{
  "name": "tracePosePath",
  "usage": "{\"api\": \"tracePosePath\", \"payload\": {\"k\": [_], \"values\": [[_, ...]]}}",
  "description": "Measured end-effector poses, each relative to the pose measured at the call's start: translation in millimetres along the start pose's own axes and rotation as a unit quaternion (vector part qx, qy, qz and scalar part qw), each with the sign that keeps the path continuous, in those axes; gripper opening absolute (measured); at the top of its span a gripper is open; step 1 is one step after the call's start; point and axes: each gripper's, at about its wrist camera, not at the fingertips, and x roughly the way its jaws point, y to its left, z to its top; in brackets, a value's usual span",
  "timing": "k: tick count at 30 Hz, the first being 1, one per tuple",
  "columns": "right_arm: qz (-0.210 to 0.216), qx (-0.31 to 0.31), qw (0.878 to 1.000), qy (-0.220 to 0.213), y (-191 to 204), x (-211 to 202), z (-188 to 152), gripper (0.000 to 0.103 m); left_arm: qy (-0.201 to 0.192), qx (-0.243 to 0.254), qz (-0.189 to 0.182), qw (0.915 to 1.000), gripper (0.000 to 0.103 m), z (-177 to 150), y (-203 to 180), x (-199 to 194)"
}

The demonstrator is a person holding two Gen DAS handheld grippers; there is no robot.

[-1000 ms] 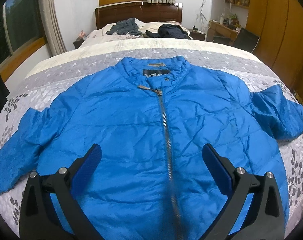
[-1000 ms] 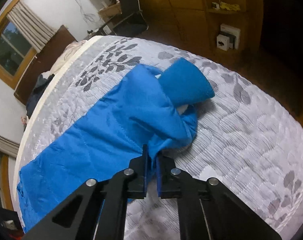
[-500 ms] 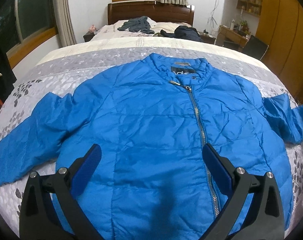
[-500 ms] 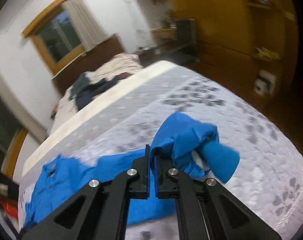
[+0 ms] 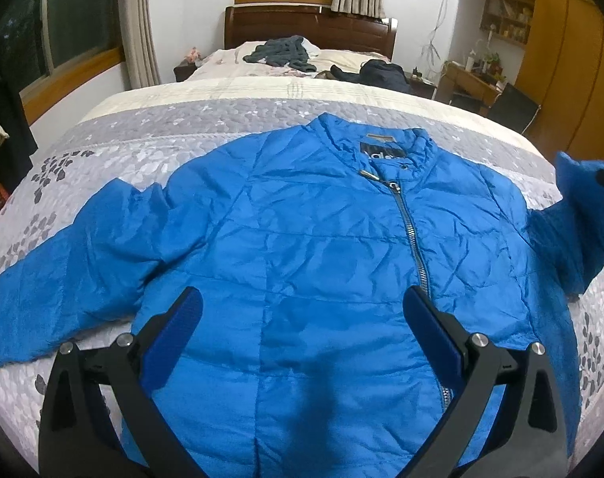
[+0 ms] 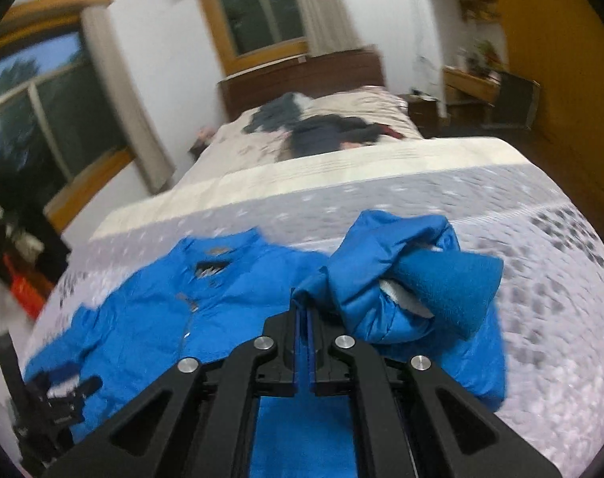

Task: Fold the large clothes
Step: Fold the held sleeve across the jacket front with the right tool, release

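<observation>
Our right gripper (image 6: 303, 310) pinches the sleeve (image 6: 397, 275) of the jacket (image 5: 321, 263), which lies zipped and face up across the bed (image 5: 150, 147), while our left gripper (image 5: 302, 330) hovers wide open over its lower front. The slick cloth could slip from that thin pinch, or a pull could drag the body askew. The right view is blurred, and the hem is cut off.
</observation>
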Motion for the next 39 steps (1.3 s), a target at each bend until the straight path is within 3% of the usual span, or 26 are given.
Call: {"api": "tracePosePath", "payload": {"k": [6,16,19,21,23,28,29,32,35,39], "values": [[0.03,-0.077,0.996,0.036,70.6,37.8,-23.3,0.002,-0.001,-0.01,0.001,1.0,0.1,1.9,8.3,-0.1],[0.047,-0.129,0.982,0.128,110.9,102.3,-71.8,0.003,-0.002,-0.029,0.002,0.9996,0.1,6.9,22.9,-1.2],[0.056,-0.133,0.978,0.149,112.8,108.9,-82.3,0.011,0.001,-0.036,0.001,0.9993,0.1,7.8,27.7,0.5],[0.064,-0.133,0.976,0.159,112.0,105.3,-86.4,0.025,0.005,-0.04,0.0,0.9992,0.1,8.4,30.0,2.2],[0.071,-0.137,0.975,0.158,114.4,95.4,-86.4,0.03,0.008,-0.043,-0.001,0.999,0.1,8.6,30.3,3.0],[0.111,-0.145,0.976,0.119,108.8,37.1,-78.2,0.045,0.009,-0.031,0.001,0.9995,0.1,13.0,22.5,1.7],[0.116,-0.144,0.977,0.103,104.3,21.9,-74.0,0.052,0.009,-0.026,0.0,0.9996,0.1,15.6,17.9,1.2],[0.08,-0.132,0.986,0.064,85.5,-6.8,-57.1,0.054,0.013,-0.015,-0.018,0.9996,0.1,22.9,-0.3,1.1],[0.006,-0.085,0.996,0.031,48.3,-21.8,-36.7,0.058,0.022,0.006,-0.043,0.9988,0.1,28.6,-31.4,4.9],[-0.078,-0.007,0.997,0.015,-16.0,-15.4,-21.2,0.059,0.051,0.037,-0.079,0.9949,0.1,30.2,-78.8,19.0]]}}
